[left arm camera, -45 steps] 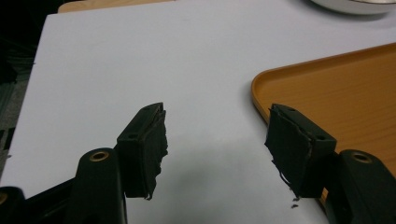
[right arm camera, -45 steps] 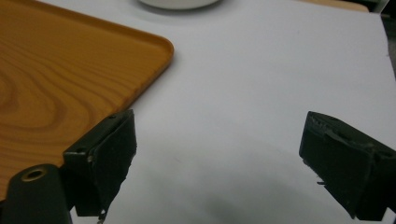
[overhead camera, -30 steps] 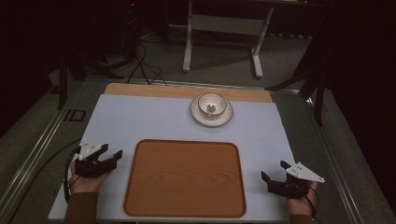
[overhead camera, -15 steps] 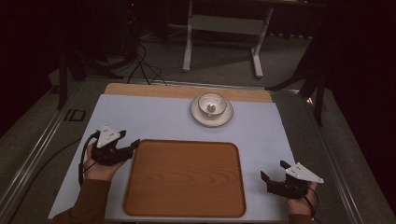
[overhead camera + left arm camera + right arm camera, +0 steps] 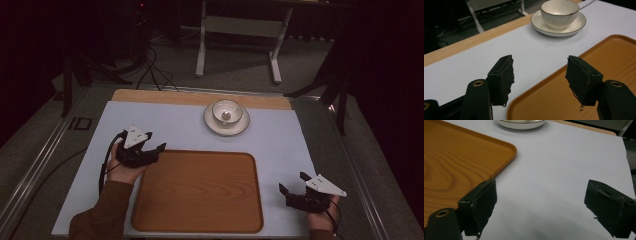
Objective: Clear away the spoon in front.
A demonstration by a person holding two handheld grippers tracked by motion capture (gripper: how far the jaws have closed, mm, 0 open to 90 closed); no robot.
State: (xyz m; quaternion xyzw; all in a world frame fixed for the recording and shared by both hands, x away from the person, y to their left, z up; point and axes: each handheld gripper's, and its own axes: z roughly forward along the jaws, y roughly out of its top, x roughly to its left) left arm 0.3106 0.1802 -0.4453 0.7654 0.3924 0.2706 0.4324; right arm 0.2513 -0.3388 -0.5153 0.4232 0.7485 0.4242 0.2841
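Reaching: the left gripper [image 5: 150, 150] sits at the far left corner of the wooden tray [image 5: 200, 192], its jaws apart and empty, and points toward the cup [image 5: 227, 112]; I judge it is heading for the cup.
Waiting: the right gripper [image 5: 291, 186] rests low on the near right of the table, beside the tray, jaws wide apart, holding nothing.
Cup place: the cup stands on a saucer [image 5: 215, 125] at the far middle of the white sheet [image 5: 165, 120], well apart from both grippers, just beyond the tray's far edge.
Tray reason: the tray lies bare in the near middle, probably as the place to receive the cup and saucer.
Left gripper view: it shows a thin spoon handle [image 5: 586, 3] leaning out of the cup [image 5: 559, 12]; the high view gives there a small pale thing that I cannot name.
Right gripper view: it shows the tray corner [image 5: 509, 147] and the saucer rim [image 5: 521, 124] far ahead.
High view: it gives 2 hands and the whole layout at once.
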